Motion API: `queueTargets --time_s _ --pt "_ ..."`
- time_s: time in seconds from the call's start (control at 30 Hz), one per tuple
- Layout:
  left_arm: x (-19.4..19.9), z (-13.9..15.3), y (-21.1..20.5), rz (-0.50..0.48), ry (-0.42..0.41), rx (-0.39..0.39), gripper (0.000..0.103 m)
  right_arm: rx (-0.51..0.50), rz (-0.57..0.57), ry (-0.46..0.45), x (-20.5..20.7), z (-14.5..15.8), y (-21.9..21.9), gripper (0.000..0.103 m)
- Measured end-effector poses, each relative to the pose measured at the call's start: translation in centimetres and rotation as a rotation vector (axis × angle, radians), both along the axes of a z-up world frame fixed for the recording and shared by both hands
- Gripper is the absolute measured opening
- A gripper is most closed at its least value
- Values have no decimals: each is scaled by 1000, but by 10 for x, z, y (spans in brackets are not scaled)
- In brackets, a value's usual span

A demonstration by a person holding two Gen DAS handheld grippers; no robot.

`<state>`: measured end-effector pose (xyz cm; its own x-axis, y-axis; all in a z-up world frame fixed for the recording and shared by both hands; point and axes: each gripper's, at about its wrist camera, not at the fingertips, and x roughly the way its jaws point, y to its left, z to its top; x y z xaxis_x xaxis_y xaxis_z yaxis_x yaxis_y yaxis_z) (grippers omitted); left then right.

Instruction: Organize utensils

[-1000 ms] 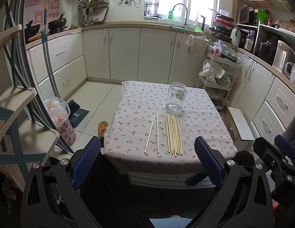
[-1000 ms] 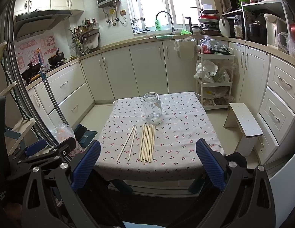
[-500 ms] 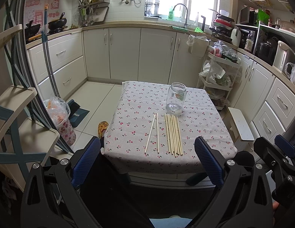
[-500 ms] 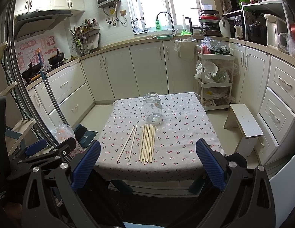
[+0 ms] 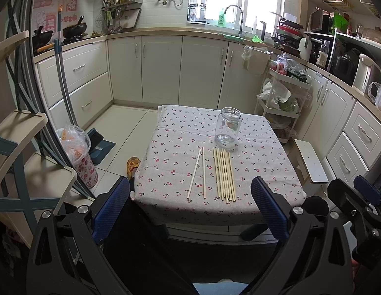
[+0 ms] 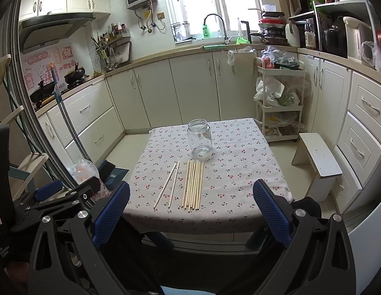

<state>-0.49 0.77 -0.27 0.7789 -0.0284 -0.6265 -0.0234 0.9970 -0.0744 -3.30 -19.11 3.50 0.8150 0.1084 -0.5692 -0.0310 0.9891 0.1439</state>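
Looking forward along two hand-held grippers into a small kitchen with cream cabinets. Left gripper point(image 5: 190, 209) hanging short of the near edge of the table point(image 5: 269, 172), jaws spread wide and released, gripping nothing. Right gripper point(image 6: 190, 211) hanging likewise before the same edge, jaws also spread wide and empty.

Lying on the cherry-print cloth, beyond both sets of jaws and well apart from them: a tight row of bamboo chopsticks point(image 5: 224, 174), side by side and touching, pointing away toward the far side of the table. Just to their left, a pale pair of chopsticks point(image 5: 199, 173), tips nearly meeting at the far end and splaying apart toward the near edge. In both views, sitting roughly centred in the gap between the blue fingertips point(image 5: 111, 209), though farther off and not between them in depth.

Standing upright just behind the far ends of the bamboo row: an open, lidless glass jar point(image 5: 227, 129), holding nothing visible.

Showing at the lower right of the left view, part of the right gripper; at the lower left of the right view, part of the left one.

Beside the table on the right, a small white stool point(image 6: 318, 157); behind it, a white trolley point(image 6: 279, 108) loaded with bags.
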Motion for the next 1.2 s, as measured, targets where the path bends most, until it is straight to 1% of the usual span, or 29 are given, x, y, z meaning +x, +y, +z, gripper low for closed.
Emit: queueTargets --time_s 0.23,0.3,0.37,0.43,0.57,0.77,0.8,0.83,0.87,0.93,1.03,1.1,1.17,1.2 --pt "7 -5 3 4 11 -2 95 -3 5 3 5 -6 -1 96" --pt "16 -11 7 11 26 -6 95 -14 5 5 10 -11 -1 96" --pt "29 -22 11 18 53 -7 95 -23 1 28 20 -20 -3 96" --pt "42 -32 14 22 75 -5 95 -20 6 63 36 -33 -5 96" --pt "73 -53 15 23 109 31 95 -15 16 107 68 -59 -11 96" --pt "130 -90 14 36 174 45 95 -17 53 182 130 -112 -15 95" --pt "140 -96 14 37 186 48 95 -24 56 191 138 -118 -16 89" --pt "151 -104 14 37 204 48 95 -35 64 211 153 -129 -16 78" --pt "161 -111 13 41 218 51 95 -41 66 230 163 -138 -17 73" --pt "176 -122 14 45 237 56 95 -35 68 276 190 -160 -21 56" --pt "197 -137 12 50 257 68 95 -31 74 332 225 -185 -21 47" --pt "208 -145 14 53 273 73 95 -34 84 346 241 -196 -16 44" --pt "218 -152 16 57 288 72 95 -43 87 363 258 -207 -13 43" --pt "223 -155 16 59 293 71 95 -51 85 372 265 -212 -12 41"
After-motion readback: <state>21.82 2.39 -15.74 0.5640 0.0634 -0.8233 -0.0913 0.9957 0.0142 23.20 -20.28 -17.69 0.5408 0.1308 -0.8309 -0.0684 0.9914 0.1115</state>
